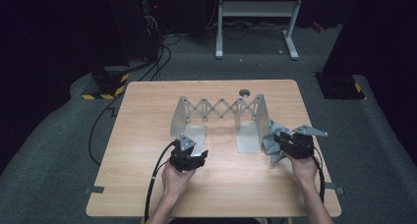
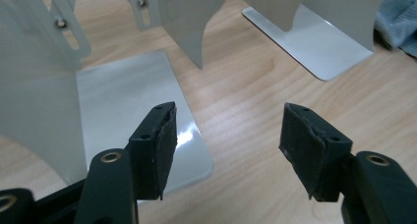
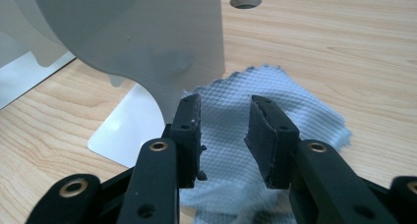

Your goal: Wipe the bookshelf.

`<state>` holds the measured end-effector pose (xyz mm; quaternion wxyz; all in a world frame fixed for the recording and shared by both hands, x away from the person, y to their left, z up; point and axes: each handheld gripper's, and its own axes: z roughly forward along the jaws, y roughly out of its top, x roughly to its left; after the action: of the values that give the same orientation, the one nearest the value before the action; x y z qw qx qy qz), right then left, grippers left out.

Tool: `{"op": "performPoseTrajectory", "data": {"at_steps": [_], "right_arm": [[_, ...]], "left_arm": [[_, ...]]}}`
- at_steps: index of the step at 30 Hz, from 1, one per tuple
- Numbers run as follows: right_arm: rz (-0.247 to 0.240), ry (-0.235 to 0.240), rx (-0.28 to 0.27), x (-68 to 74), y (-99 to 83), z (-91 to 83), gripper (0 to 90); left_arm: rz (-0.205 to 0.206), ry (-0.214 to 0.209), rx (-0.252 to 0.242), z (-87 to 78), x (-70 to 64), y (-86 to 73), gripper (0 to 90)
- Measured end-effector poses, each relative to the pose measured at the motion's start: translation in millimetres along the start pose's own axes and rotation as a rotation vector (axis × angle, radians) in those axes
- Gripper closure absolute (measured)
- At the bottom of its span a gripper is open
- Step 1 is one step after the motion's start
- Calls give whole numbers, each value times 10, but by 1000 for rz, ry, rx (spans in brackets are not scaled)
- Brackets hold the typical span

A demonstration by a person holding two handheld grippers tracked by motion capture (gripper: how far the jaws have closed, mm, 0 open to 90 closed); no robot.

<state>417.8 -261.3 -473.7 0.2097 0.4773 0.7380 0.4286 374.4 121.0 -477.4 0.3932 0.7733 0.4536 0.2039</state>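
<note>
My right gripper hovers over the pale blue waffle-weave cloth, jaws narrowly apart w/ nothing in them; the cloth lies crumpled on the wooden table, touching the right end plate of the grey metal expanding book rack. My left gripper gapes wide by the rack's left base plate.

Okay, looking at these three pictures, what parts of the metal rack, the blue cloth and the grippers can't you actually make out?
- Blue cloth: in the high view the right gripper covers part of it; in the right gripper view its near edge lies hidden behind the fingers.
- Metal rack: in both gripper views its top is cut off by the frame edge.
- Left gripper: in the high view its fingers are too small to judge the gap.
</note>
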Motion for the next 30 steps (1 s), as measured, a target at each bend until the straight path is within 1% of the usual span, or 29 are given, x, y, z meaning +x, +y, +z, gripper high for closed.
{"op": "performPoseTrajectory", "data": {"at_steps": [1, 4, 6, 8, 10, 13, 17, 20, 23, 28, 29, 30], "right_arm": [[-7, 2, 4, 2, 12, 19, 662], [4, 11, 16, -2, 39, 75, 658], [14, 16, 26, -10, 58, 118, 656], [19, 21, 34, -10, 79, 154, 652], [20, 25, 35, -10, 99, 185, 643], [19, 25, 58, -13, 124, 239, 628], [19, 35, 67, 4, 150, 294, 630], [14, 45, 69, 38, 174, 333, 639], [15, 63, 73, 57, 177, 362, 661], [20, 68, 85, 51, 174, 388, 667], [16, 67, 86, 54, 176, 389, 670], [13, 65, 87, 58, 178, 386, 673]], "left_arm": [[-3, -2, -3, 25, 5, 36, 397], [-13, -19, -13, 92, 24, 134, 403], [-21, -11, -17, 145, 25, 202, 405], [-32, 18, -22, 191, 24, 256, 411], [-39, 9, -12, 251, 34, 306, 425], [-49, 7, -19, 300, 38, 341, 426], [-65, 4, -11, 372, 65, 392, 424], [-65, 7, -13, 406, 79, 430, 428], [-90, -2, -26, 423, 111, 452, 442], [-79, -6, -17, 440, 109, 518, 482], [-71, -4, -15, 446, 110, 536, 489], [-73, -5, -18, 453, 104, 552, 498]]}}
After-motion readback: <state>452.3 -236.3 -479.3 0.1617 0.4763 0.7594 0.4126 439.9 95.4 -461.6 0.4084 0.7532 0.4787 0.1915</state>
